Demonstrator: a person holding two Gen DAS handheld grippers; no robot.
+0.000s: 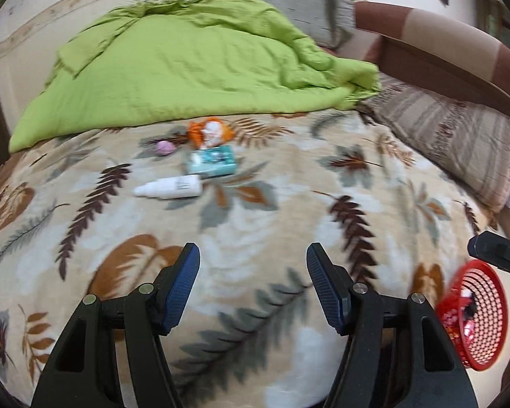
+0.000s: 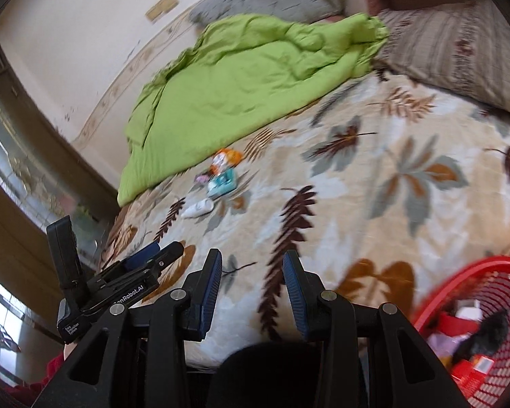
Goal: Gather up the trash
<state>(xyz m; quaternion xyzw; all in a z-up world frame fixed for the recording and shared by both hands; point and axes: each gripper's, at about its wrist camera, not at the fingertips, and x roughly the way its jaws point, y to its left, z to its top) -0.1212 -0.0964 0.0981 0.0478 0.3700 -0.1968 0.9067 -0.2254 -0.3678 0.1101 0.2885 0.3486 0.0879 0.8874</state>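
Trash lies in a cluster on the leaf-patterned bedspread (image 1: 255, 224): a white bottle (image 1: 169, 187) on its side, a teal box (image 1: 211, 164), an orange and white wrapper (image 1: 210, 132) and a small pink scrap (image 1: 164, 147). The same bottle (image 2: 198, 208), box (image 2: 222, 183) and wrapper (image 2: 225, 160) show in the right wrist view. My left gripper (image 1: 253, 282) is open and empty, well short of the cluster. My right gripper (image 2: 251, 285) is open too, nothing between its pads. A red mesh basket (image 1: 472, 316) (image 2: 482, 326) holding several pieces of trash sits at the right.
A crumpled green blanket (image 1: 187, 64) lies behind the trash. Striped pillows (image 1: 452, 139) and a grey pillow (image 1: 289, 0) sit at the head of the bed. The left gripper's body (image 2: 119, 289) shows beside my right one. A wooden door frame (image 2: 44, 156) stands at the left.
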